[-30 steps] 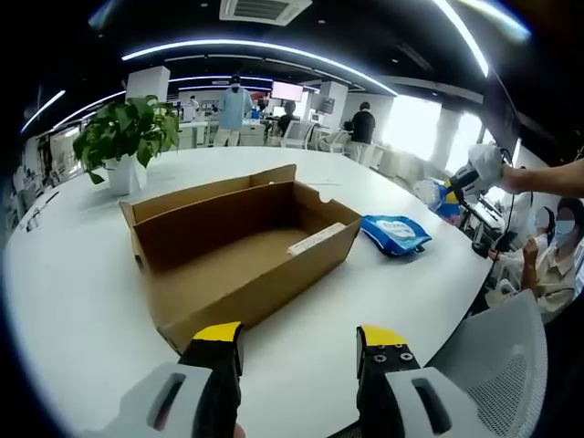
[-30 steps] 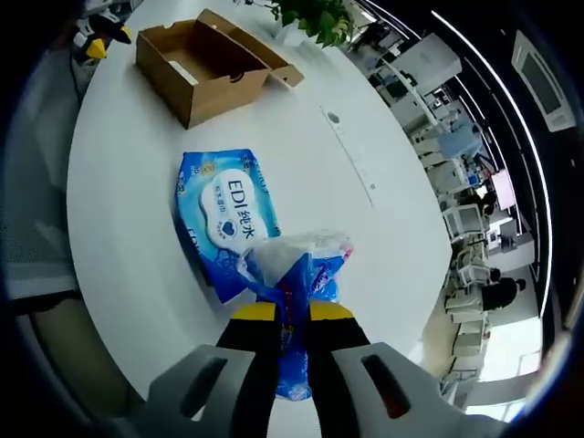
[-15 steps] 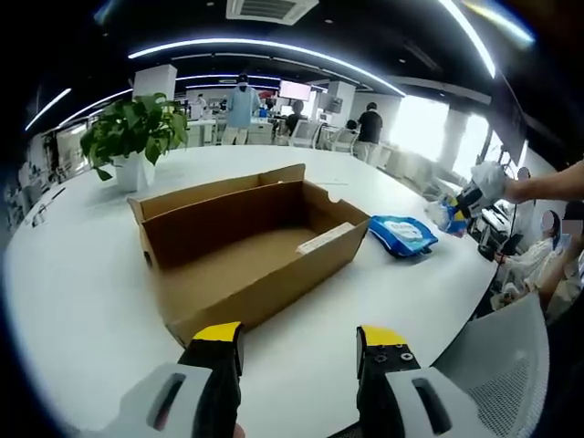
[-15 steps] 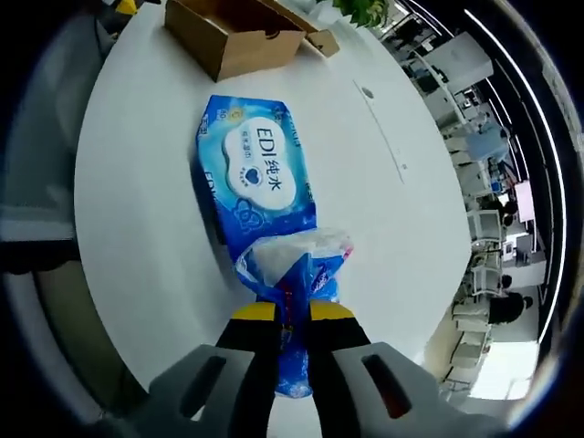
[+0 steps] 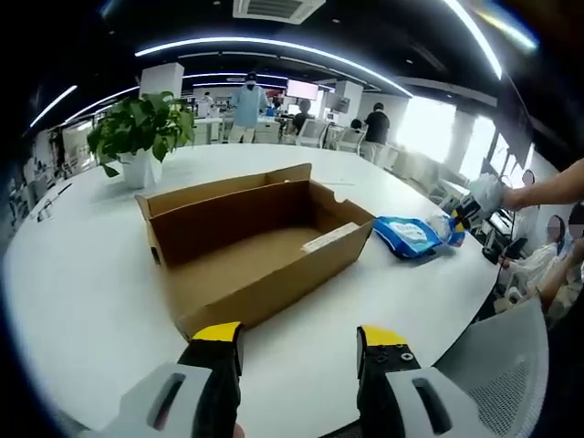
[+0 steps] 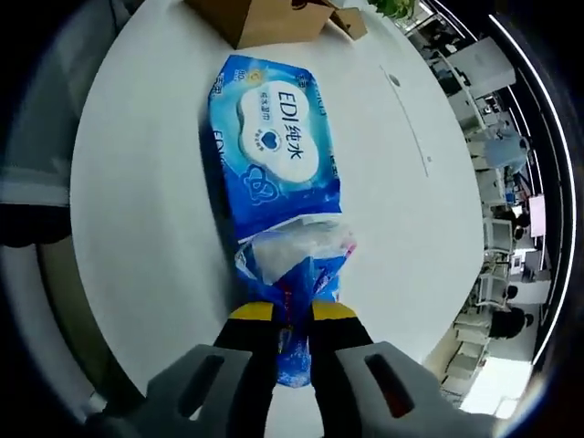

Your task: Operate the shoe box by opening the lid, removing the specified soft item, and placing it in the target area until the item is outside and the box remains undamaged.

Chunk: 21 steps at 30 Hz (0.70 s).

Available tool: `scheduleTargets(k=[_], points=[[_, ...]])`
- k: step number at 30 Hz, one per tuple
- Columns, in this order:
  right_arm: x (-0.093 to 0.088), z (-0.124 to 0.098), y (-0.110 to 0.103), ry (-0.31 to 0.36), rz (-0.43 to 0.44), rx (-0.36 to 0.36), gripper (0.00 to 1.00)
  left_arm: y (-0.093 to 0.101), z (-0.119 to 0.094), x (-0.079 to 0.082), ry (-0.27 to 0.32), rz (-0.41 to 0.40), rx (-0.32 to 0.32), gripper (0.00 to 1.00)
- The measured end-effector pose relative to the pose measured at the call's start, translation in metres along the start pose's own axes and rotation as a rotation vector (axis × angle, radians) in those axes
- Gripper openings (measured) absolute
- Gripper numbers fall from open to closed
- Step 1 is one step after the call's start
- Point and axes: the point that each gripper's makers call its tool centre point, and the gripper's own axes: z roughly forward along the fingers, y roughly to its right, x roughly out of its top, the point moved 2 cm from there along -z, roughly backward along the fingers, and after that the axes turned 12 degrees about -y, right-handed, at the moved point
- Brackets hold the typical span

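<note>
An open brown shoe box [image 5: 246, 246] sits mid-table, lid folded back, a white label inside. My left gripper [image 5: 301, 338] stands open in front of its near wall, nothing between the yellow-tipped jaws. A blue wet-wipes pack [image 5: 408, 235] lies flat to the right of the box; it shows large [image 6: 274, 155] in the right gripper view. My right gripper [image 6: 294, 315] is shut on a small crumpled blue-and-white soft pack [image 6: 297, 260], held low at the near end of the wipes pack. From the left gripper view the right gripper [image 5: 467, 212] hangs near the table's right edge.
A potted plant [image 5: 141, 137] stands at the table's far left. The round white table [image 5: 82, 301] has bare surface around the box. A grey chair [image 5: 497, 365] and seated people are beyond the right edge. The box corner [image 6: 265, 14] shows at the top of the right gripper view.
My right gripper has come down toward the table with the small soft pack, closing in on the wipes pack. The left gripper's view has shifted only slightly; it stays open.
</note>
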Motion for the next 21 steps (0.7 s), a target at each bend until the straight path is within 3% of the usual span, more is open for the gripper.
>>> scheduleTargets(k=[21], points=[[-0.0026, 0.0095, 0.001, -0.011, -0.006, 0.012, 0.18, -0.0022, 0.0004, 0.0032, 0.01, -0.009, 0.005, 0.52]])
